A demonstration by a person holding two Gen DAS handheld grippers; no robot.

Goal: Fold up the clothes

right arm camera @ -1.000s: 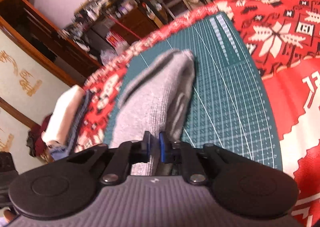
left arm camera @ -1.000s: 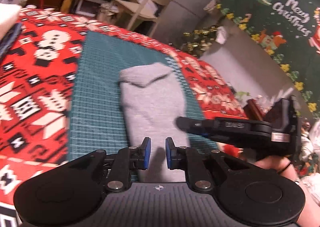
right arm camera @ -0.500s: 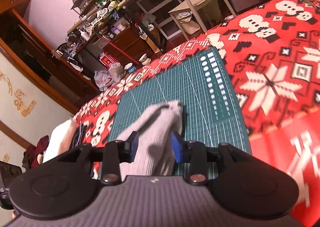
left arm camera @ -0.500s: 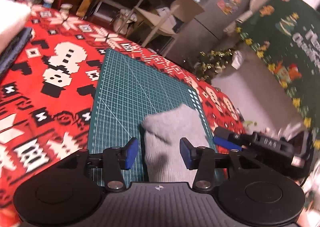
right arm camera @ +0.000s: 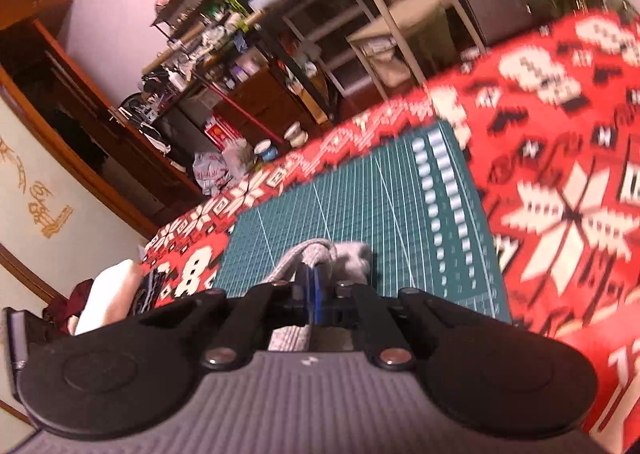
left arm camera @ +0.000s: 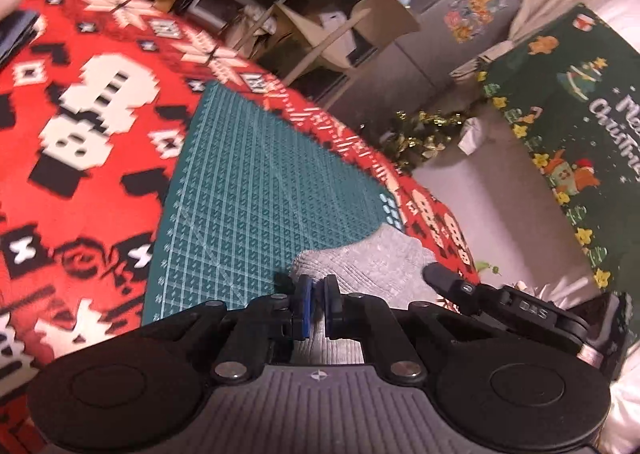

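A table draped in a red festive cloth [left arm camera: 100,125]

A green gridded cutting mat [left arm camera: 260,193] is laid on the cloth; a grey folded garment [left arm camera: 372,262] is seen at the mat's near edge, folded clothes [right arm camera: 116,294] stacked beside.

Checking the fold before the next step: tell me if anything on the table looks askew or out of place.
The grey garment lies at the green cutting mat's right edge and spills onto the red tablecloth rather than sitting centred. Both the left hand-held gripper and the right hand-held gripper are shut on its cloth. Nothing looks damaged or spilled.
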